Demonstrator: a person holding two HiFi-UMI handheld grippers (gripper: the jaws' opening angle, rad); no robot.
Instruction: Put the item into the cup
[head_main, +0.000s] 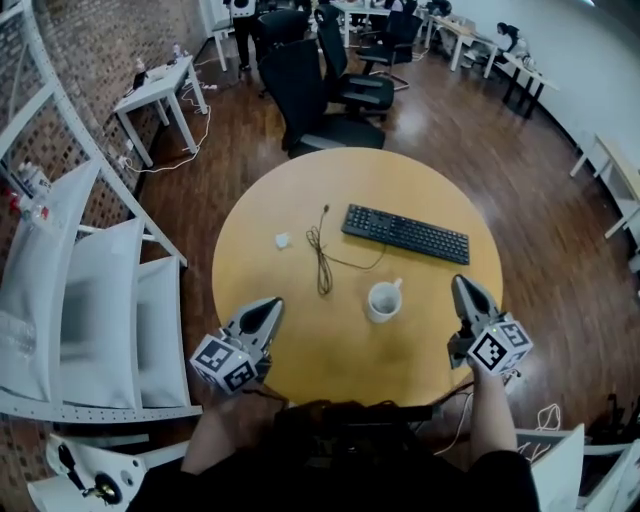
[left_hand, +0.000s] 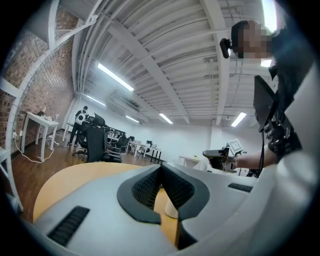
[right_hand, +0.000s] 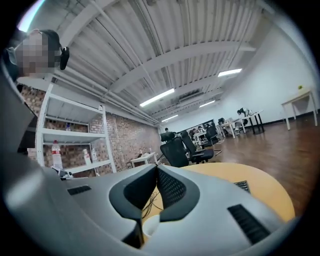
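Note:
A white cup (head_main: 383, 300) with a handle stands upright on the round wooden table (head_main: 300, 350), a little right of the middle. A small white item (head_main: 282, 240) lies to the cup's far left. My left gripper (head_main: 268, 308) hovers over the table's near left part, shut with nothing in it. My right gripper (head_main: 463, 285) is at the near right edge, also shut and empty. In the left gripper view the jaws (left_hand: 160, 167) meet at the tips, with the cup (left_hand: 171, 210) showing below them. The right gripper view shows its tips (right_hand: 156, 167) together above the cup (right_hand: 150, 226).
A black keyboard (head_main: 405, 233) lies beyond the cup and a black cable (head_main: 322, 258) runs between the item and the cup. White shelving (head_main: 90, 300) stands at the left. Black office chairs (head_main: 320, 90) stand behind the table.

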